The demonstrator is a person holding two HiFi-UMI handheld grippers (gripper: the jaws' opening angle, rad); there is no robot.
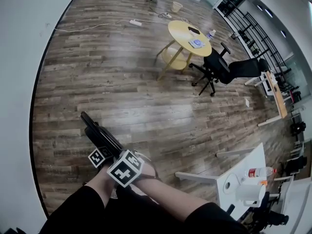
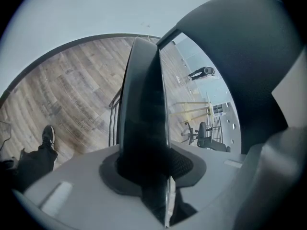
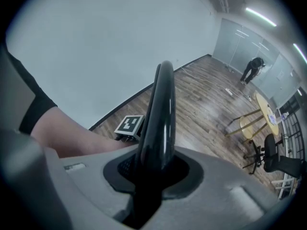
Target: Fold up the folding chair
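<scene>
So I've got both tongs on the folding chair (image 1: 99,132), which stands down by my legs, close to the white wall (image 1: 19,82) on the wood-plank floor (image 1: 122,82). From above it looks like one thin black slab, so I reckon it's pretty much collapsed flat already.

The left tongs (image 2: 149,169) are clamped on the edge of a flat black panel (image 2: 144,99), seat or back, I honestly can't tell which. It's matte, smooth and slightly curved along its rim, wide enough that the jaws stand a bit apart around it.

The right tongs (image 3: 153,169) are squeezed onto a round black tube (image 3: 162,109) of the frame. That one's glossy, probably painted metal, and it bends over in a hoop at the top.

Why two grips? My guess is one side pins the panel against the frame so it can't flop open, while the other takes the weight on something rigid. My forearms end up crossed, which is awkward. The shiny tube looks like the slippery grip; the panel feels safer.
</scene>
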